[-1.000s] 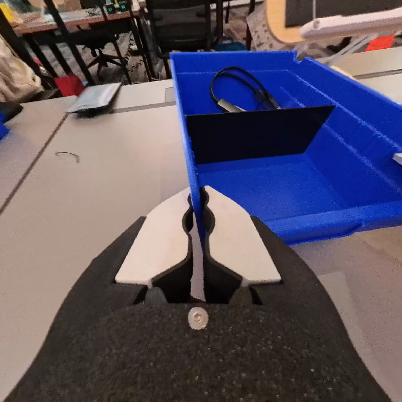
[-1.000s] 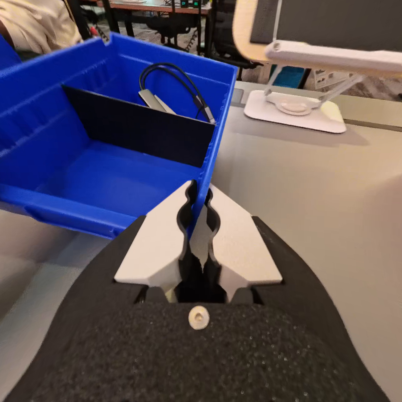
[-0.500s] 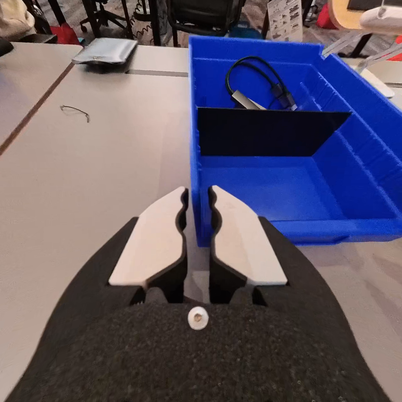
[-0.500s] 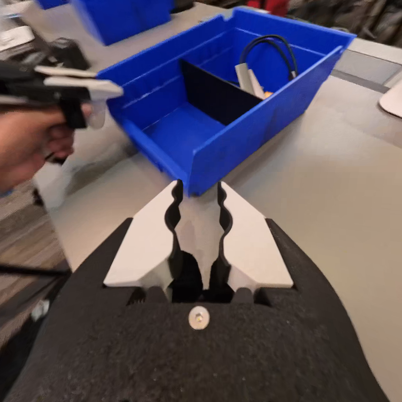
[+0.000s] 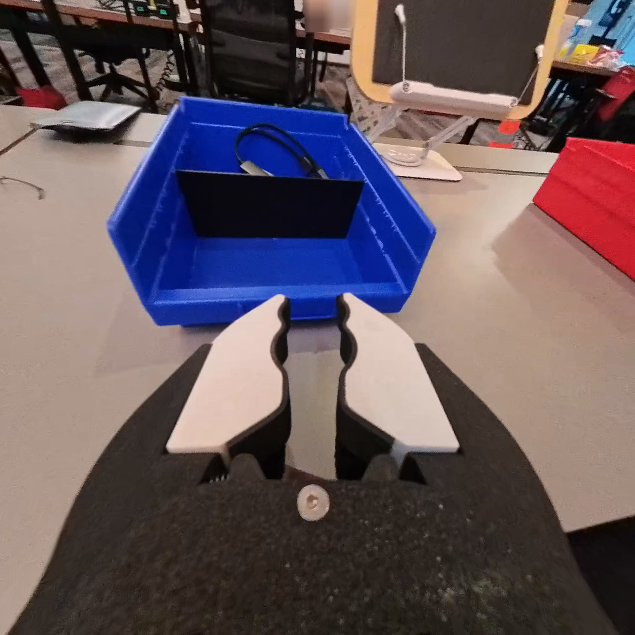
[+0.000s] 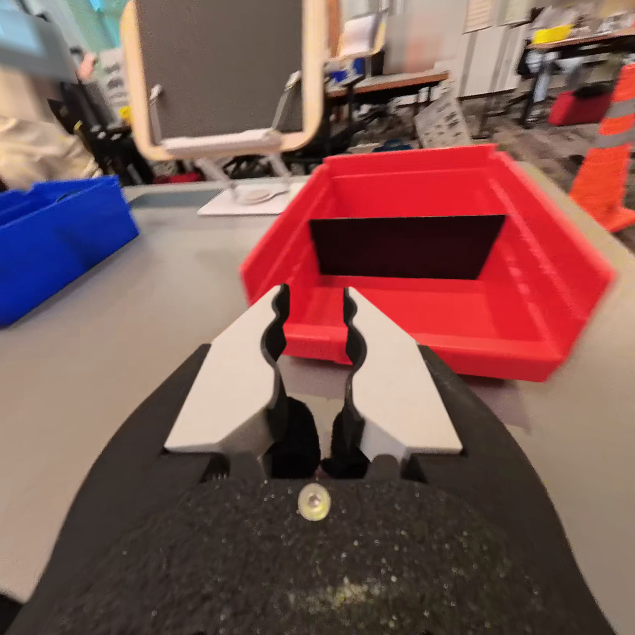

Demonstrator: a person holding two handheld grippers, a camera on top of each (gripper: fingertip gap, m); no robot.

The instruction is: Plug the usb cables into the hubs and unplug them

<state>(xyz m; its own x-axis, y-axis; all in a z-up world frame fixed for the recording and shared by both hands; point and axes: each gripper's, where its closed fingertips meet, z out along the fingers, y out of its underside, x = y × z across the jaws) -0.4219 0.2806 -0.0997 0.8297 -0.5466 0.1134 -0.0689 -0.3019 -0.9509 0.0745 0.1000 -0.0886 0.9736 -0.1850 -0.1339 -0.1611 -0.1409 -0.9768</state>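
blue plastic storage bin (image 5: 144, 240) with sloped side walls sits on the grey tabletop (image 5: 62, 309), its low front lip just ahead of the left gripper (image 5: 312, 302). that gripper's two white fingers (image 5: 240, 378) with black wavy inner pads are spread apart with nothing between them, tips just short of the bin's front wall and not touching it. a black flat divider panel (image 5: 271, 209) stands upright across the bin, splitting it into a bare near compartment and a far one, where a black looped cable with a small grey adapter block (image 5: 275, 151) lies. behind the bin stands a white stand with a flat base (image 5: 422, 165), and a grey flat pouch (image 5: 89, 117) rests near the far left of the table. the edge of a red plastic bin (image 5: 591, 206) shows at right, well apart from the blue one

in the right wrist view, which is blurred, the right gripper (image 6: 316, 292) hangs with its white fingers (image 6: 237, 371) parted and nothing between them, tips over the near left corner of the red plastic bin (image 6: 536, 360); whether they touch it cannot be told. this bin has its own black upright divider (image 6: 405, 247), and its near compartment is bare. the blue bin (image 6: 62, 240) lies off to the left, well apart. an orange traffic cone (image 6: 608, 154) stands at far right
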